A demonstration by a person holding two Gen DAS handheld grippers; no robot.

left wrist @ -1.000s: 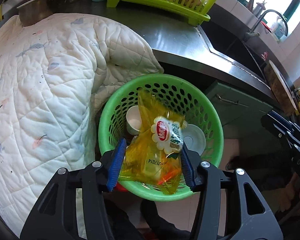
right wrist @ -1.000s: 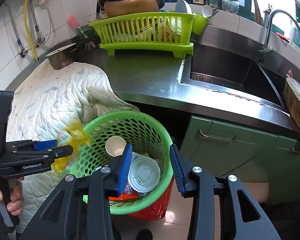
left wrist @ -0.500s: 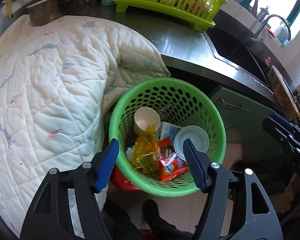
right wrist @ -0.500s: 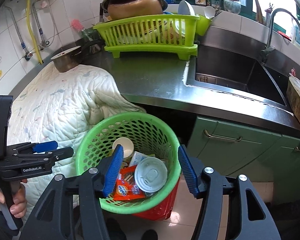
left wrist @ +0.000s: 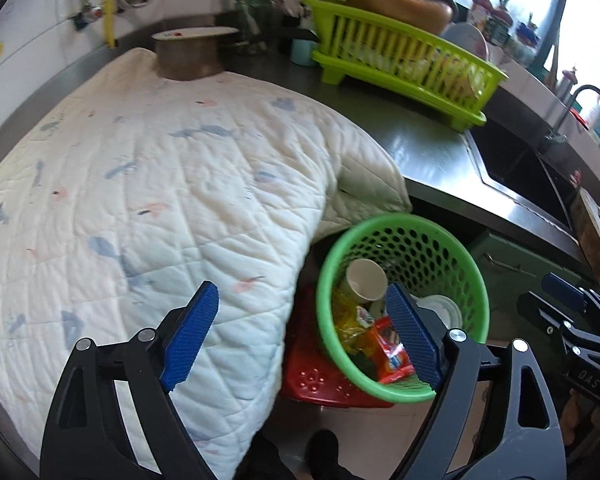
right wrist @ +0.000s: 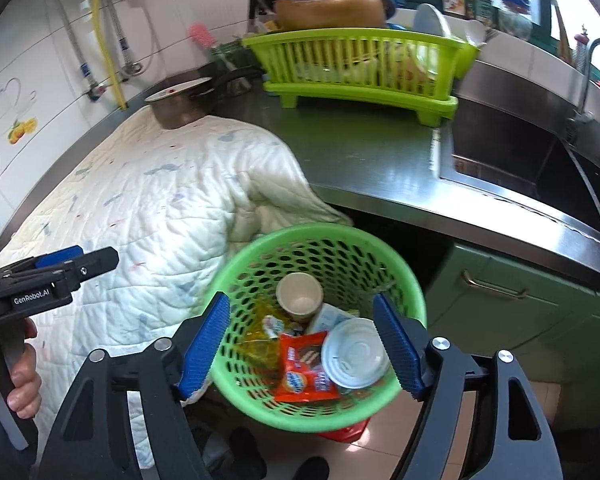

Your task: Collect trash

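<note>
A green perforated basket (left wrist: pixel 400 224) (right wrist: pixel 320 232) sits below the counter edge and holds the trash: a paper cup (right wrist: pixel 300 296), a yellow plastic bag (right wrist: pixel 260 344), a red snack wrapper (right wrist: pixel 304 364) and a white-lidded can (right wrist: pixel 356 354). My left gripper (left wrist: pixel 302 336) hovers over the quilt's edge, left of the basket. Its jaws are opening and nothing is between them. My right gripper (right wrist: pixel 300 344) hangs above the basket. Its jaws are also opening, with nothing gripped. Each gripper also shows in the other view, the left gripper (right wrist: pixel 88 258) held by a hand (right wrist: pixel 20 376).
A white quilt (left wrist: pixel 160 200) covers the left of the steel counter (right wrist: pixel 372 152) and droops beside the basket. A lime dish rack (right wrist: pixel 360 68), a pot (left wrist: pixel 188 56) and a sink (right wrist: pixel 520 160) lie beyond. Green cabinets (right wrist: pixel 520 312) are on the right. Something red (left wrist: pixel 320 372) is under the basket.
The left gripper let go of the yellow bag and the right one of the can; both now lie in the basket. Both jaws widened, and the left gripper rose and drew leftward over the quilt.
</note>
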